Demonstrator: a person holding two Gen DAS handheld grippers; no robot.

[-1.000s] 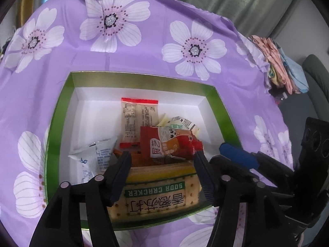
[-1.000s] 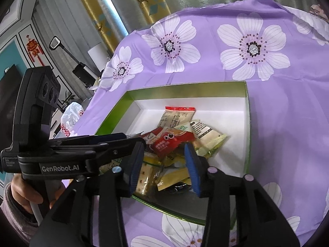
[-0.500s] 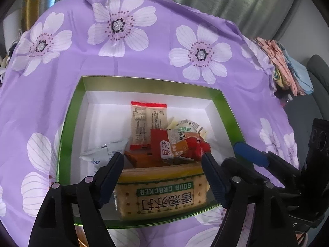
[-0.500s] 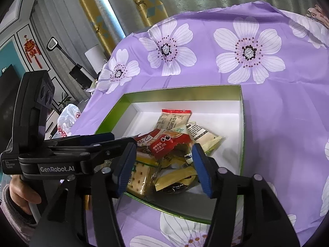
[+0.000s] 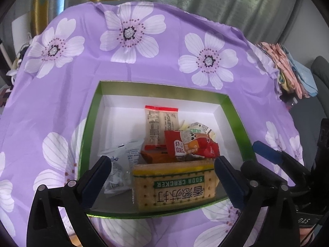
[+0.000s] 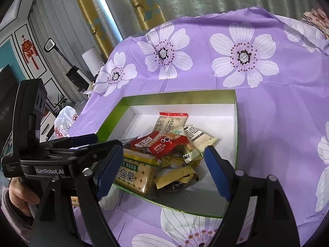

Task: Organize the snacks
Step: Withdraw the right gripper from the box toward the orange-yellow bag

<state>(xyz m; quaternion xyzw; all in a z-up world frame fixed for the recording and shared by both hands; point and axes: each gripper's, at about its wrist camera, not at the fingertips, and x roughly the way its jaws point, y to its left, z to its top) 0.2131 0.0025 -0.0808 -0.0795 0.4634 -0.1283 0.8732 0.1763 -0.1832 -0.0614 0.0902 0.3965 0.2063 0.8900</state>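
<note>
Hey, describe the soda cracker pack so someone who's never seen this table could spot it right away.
On the purple flowered tablecloth sits an open green-rimmed box with a white inside. The soda cracker pack lies at the box's near edge, in front of the snack pile. It is the largest packet there, showing pale square crackers and a green SODA CRACKER band, unlike the small red packet behind it.
</note>
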